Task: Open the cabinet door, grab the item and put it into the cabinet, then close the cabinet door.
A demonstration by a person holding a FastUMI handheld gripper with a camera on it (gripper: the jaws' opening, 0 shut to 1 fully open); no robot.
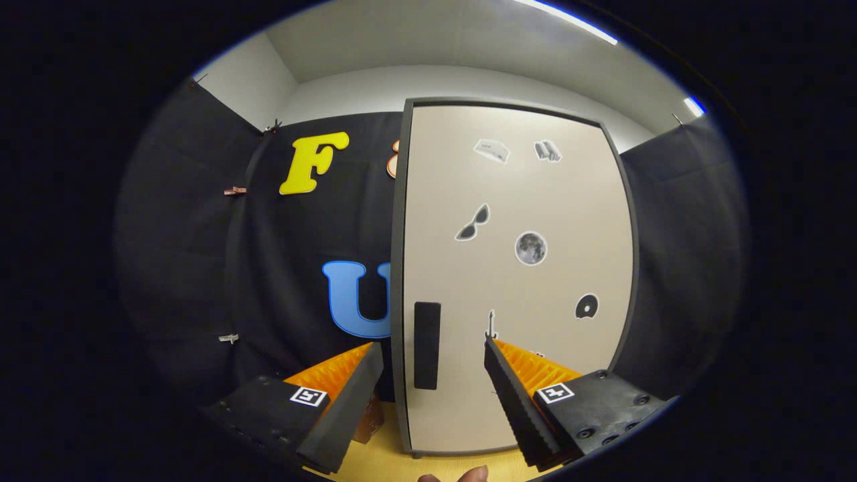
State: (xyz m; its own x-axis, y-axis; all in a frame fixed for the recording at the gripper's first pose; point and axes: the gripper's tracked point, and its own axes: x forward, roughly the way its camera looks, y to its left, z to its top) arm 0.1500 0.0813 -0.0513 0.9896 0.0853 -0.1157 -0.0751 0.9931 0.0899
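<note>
— Far to the left, what is there?
— Black cloth wall [187, 268], with two small clips [234, 191] pinned to it, one above the other.
— And nearer the tool?
— The gripper [432, 345] is spread wide and holds nothing. Its left finger [348, 395] stands just left of the cabinet's edge. Tucked behind that finger, low on the wooden table [395, 465], sits a small brownish item [370, 422]. It is mostly hidden, so I cannot tell what it is. It lies just beside the cabinet's bottom left corner.
— The cabinet itself?
— The cabinet [399, 268] stands upright on the table, just ahead of the fingers, with a dark frame. Its pale door [535, 201] is shut, flush in the frame. A dark upright handle [427, 345] sits low near the door's left edge, between the two fingers and beyond their tips.
— Anything on the door?
— Stickers: sunglasses [473, 223], a moon [531, 248], a black disc [587, 306], and two pale ones near the top, too small to make out.
— Then the right side?
— The right finger [519, 402] overlaps the door's lower part in the view; whether it touches the door I cannot tell. A person's fingertips [469, 475] show at the bottom, between the fingers.
</note>
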